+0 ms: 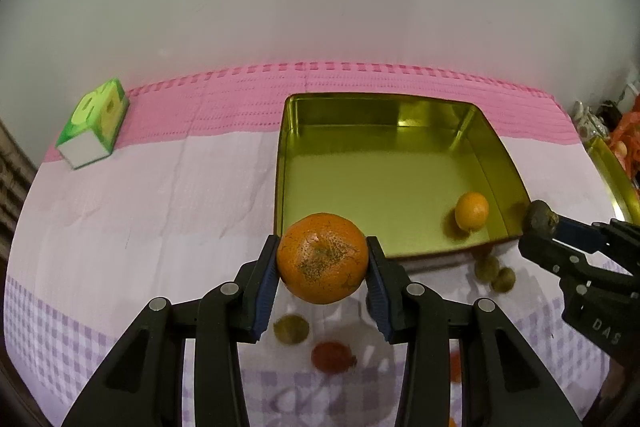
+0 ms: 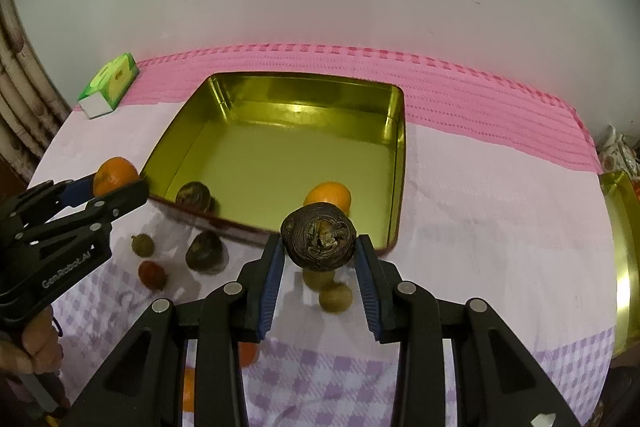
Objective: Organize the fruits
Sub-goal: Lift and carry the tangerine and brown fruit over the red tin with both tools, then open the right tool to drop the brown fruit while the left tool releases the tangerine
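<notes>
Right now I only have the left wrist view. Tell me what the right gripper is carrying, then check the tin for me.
Observer: The right gripper is shut on a dark brown wrinkled fruit, withered end towards its camera.
Operator: Report what my view misses in the tin.
Observer: A second dark fruit lies in the near left corner of the tin, where the orange blocks your view.
Operator: Now the cloth in front.
Observer: A third dark fruit sits on the cloth, just outside the tin's near wall.

Dim indoor light, fisheye-bent edges, perhaps slight blur.
</notes>
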`<action>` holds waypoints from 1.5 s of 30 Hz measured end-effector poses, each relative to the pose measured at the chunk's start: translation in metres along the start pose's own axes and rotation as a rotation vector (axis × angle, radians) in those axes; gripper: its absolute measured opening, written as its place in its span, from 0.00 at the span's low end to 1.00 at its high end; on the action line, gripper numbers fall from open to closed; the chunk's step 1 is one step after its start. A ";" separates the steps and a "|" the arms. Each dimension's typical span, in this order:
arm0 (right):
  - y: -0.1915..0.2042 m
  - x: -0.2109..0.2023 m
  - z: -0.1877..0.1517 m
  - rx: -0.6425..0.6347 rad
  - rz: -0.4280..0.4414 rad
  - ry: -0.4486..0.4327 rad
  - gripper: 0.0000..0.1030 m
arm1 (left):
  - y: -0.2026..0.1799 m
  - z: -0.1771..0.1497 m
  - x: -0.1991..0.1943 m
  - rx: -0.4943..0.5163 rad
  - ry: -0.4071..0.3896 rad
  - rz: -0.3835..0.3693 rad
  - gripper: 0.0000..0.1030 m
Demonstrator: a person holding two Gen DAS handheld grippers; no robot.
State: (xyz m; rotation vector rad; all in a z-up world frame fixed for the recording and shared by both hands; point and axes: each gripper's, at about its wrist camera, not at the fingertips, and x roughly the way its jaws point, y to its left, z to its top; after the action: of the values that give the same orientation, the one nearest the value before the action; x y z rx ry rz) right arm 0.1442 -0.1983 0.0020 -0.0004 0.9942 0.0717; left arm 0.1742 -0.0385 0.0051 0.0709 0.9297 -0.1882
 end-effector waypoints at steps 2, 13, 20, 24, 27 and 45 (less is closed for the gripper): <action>0.000 0.005 0.004 0.003 0.000 0.006 0.32 | -0.001 0.004 0.006 0.005 0.006 -0.003 0.41; 0.001 0.038 0.028 -0.002 -0.006 0.029 0.32 | -0.003 0.022 0.044 0.016 0.058 0.006 0.41; -0.002 0.054 0.036 -0.011 -0.014 0.048 0.32 | -0.005 0.026 0.063 0.014 0.084 0.000 0.41; -0.008 0.060 0.040 -0.003 -0.025 0.053 0.32 | -0.005 0.027 0.068 0.012 0.090 -0.001 0.41; -0.010 0.065 0.042 0.006 -0.024 0.057 0.32 | -0.003 0.026 0.069 0.006 0.095 -0.001 0.41; -0.015 0.070 0.035 -0.001 -0.001 0.069 0.33 | -0.003 0.022 0.078 0.002 0.112 0.011 0.41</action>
State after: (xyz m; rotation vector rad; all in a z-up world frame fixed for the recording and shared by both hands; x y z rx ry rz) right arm 0.2128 -0.2076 -0.0381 -0.0045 1.0633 0.0715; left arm 0.2359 -0.0549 -0.0441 0.0891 1.0402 -0.1762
